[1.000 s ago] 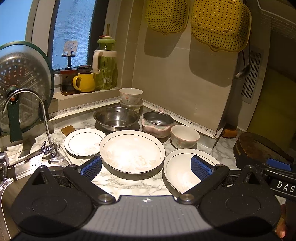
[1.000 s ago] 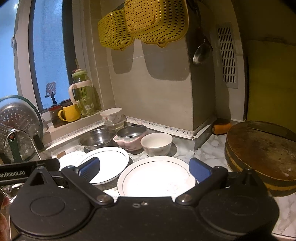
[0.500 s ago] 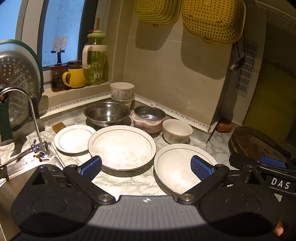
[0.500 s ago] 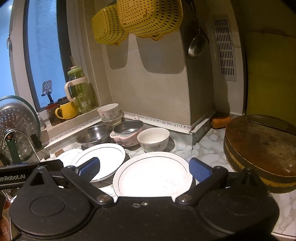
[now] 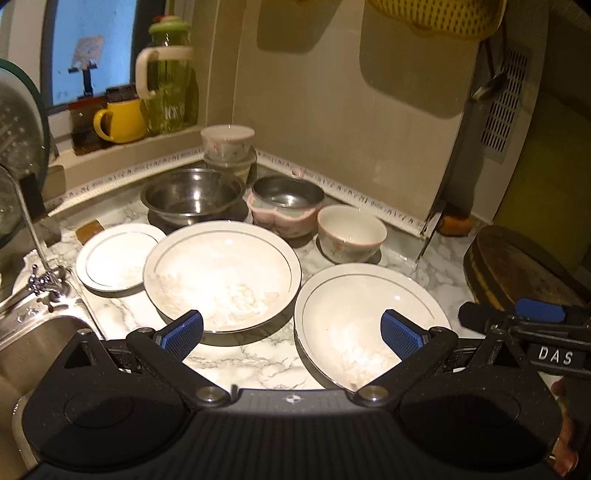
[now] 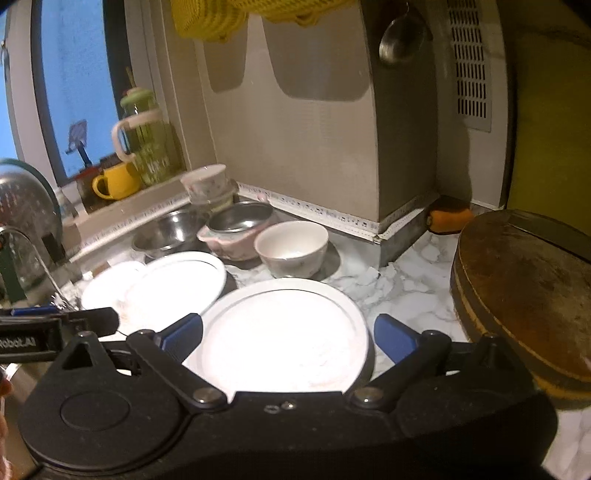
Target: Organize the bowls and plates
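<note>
Three white plates lie on the marble counter: a small plate [image 5: 114, 258] at left, a large plate [image 5: 221, 273] in the middle, and a right plate [image 5: 365, 317]. Behind them stand a steel bowl [image 5: 192, 195], a pink bowl with a steel inner [image 5: 286, 206], a white bowl [image 5: 351, 232] and stacked bowls [image 5: 229, 147]. My left gripper [image 5: 291, 332] is open and empty above the gap between the two larger plates. My right gripper [image 6: 288, 332] is open and empty over the near edge of the right plate [image 6: 288, 332].
A sink and tap [image 5: 37, 280] lie at left. A round wooden chopping board [image 6: 524, 291] lies at right. A yellow mug [image 5: 122, 122] and a green jug [image 5: 170, 81] stand on the window ledge. Yellow baskets [image 6: 240, 14] hang above.
Both grippers have moved forward and down toward the plates, which now look larger. Jaws stay open. No dish has moved.
</note>
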Demonstrator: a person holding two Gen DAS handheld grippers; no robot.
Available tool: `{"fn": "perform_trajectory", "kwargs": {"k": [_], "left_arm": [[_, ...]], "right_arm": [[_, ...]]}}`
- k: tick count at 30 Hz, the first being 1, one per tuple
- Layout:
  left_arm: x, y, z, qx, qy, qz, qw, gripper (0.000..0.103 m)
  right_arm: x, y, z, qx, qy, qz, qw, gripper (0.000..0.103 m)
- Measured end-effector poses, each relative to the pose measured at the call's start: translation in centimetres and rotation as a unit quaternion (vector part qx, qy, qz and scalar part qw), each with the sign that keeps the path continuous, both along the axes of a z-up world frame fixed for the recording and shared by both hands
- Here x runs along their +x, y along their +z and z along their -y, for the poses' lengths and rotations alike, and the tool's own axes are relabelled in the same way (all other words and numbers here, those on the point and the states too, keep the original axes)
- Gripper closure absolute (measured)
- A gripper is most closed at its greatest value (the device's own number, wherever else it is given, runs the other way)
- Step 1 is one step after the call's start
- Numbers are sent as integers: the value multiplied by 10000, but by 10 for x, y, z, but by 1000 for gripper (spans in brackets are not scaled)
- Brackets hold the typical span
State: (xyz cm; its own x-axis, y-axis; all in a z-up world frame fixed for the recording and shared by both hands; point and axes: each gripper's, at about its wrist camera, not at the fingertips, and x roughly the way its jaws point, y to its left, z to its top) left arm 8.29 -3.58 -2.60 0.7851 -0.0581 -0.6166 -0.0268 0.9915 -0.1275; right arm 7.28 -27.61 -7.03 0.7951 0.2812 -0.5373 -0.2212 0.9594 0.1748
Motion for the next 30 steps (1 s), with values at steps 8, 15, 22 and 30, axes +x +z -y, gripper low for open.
{"fn": "perform_trajectory", "kwargs": {"k": [8, 15, 22, 30], "left_arm": [[33, -20, 6, -64, -17, -422, 9991, 0], [58, -41, 11, -294, -134, -834, 9960, 1], [79, -62, 10, -509, -81, -1215, 9913, 5], [95, -76, 9, -725, -90, -1590, 9846, 31]], "right_arm": [[44, -20, 24, -139, 174, -357, 9991, 10], [75, -36, 25, -579, 613, -735, 9937, 16], [105, -55, 30, -647, 895, -1149, 9872, 26], [136, -73, 39, -527, 976, -1643, 9801, 40]]}}
